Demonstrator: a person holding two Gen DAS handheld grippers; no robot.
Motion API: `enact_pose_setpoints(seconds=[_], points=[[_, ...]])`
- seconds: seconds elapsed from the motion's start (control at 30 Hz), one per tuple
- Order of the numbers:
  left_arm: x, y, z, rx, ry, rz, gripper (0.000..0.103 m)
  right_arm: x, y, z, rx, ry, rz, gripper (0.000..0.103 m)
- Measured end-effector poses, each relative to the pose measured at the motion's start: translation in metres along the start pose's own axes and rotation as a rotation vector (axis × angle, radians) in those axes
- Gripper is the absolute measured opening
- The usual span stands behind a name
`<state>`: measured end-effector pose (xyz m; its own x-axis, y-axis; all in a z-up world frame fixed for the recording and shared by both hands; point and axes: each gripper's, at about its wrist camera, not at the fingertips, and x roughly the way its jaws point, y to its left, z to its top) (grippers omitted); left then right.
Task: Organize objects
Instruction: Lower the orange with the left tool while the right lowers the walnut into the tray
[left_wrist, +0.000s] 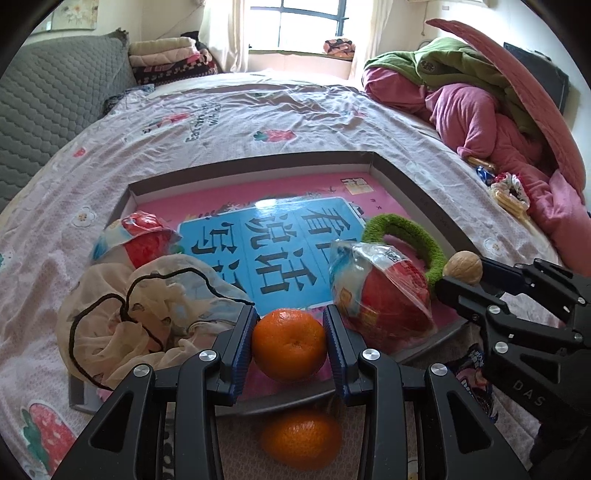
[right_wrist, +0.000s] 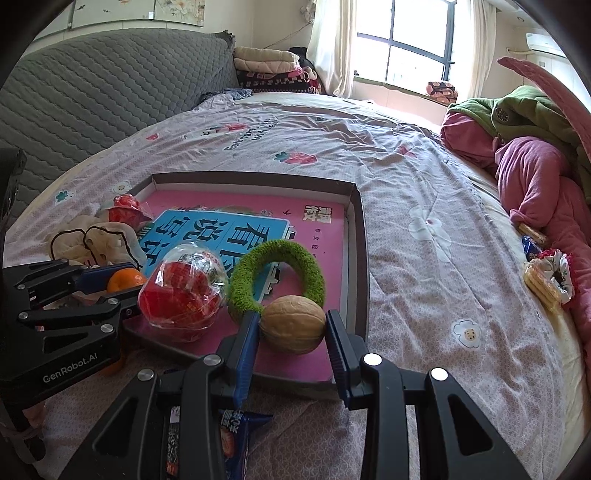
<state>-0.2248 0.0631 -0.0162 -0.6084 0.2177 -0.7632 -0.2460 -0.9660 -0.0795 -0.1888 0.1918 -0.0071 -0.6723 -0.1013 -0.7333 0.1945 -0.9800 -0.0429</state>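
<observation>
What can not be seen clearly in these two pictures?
- Second orange, left wrist view: its sides are hidden behind the left gripper, which holds another orange.
- Blue packet, right wrist view: mostly covered by the right gripper holding the walnut.
- Snacks at the blankets: too small to identify.
</observation>
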Motion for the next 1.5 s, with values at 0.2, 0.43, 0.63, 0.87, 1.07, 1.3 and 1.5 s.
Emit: enact_pose_setpoints(seconds=[0.2,0.43,0.63,0.87,1.07,1.3,1.5], points=[[0.008,-0.004,0.004,0.020,0.004,0.017,0.038,0.011,-0.003,0.004,0.019,0.010,-0.004,0.037],[0.012,-0.004,0.006,0.020,0.006,0.012,0.038,0.020,0.002,0.007,0.011,0.015,-0.002,0.037],[0.010,-0.001,0.005,0.008,0.018,-0.006,0.038,0.017,-0.001,0.005,0.024,0.019,0.020,0.037],[0.009,0.001,0.005,0.008,0.033,-0.023,0.038,0.016,-0.002,0.004,0.023,0.025,0.023,0.037],[0.007,0.001,0.005,0.011,0.046,-0.031,0.039,0.015,-0.002,0.004,0.021,0.028,0.025,0.037],[0.003,0.000,0.004,0.023,0.054,-0.037,0.044,0.011,-0.002,0.002,0.012,0.024,0.013,0.038],[-0.001,-0.001,0.003,0.034,0.047,-0.040,0.044,0.008,-0.004,0.001,0.021,0.021,0.014,0.039]])
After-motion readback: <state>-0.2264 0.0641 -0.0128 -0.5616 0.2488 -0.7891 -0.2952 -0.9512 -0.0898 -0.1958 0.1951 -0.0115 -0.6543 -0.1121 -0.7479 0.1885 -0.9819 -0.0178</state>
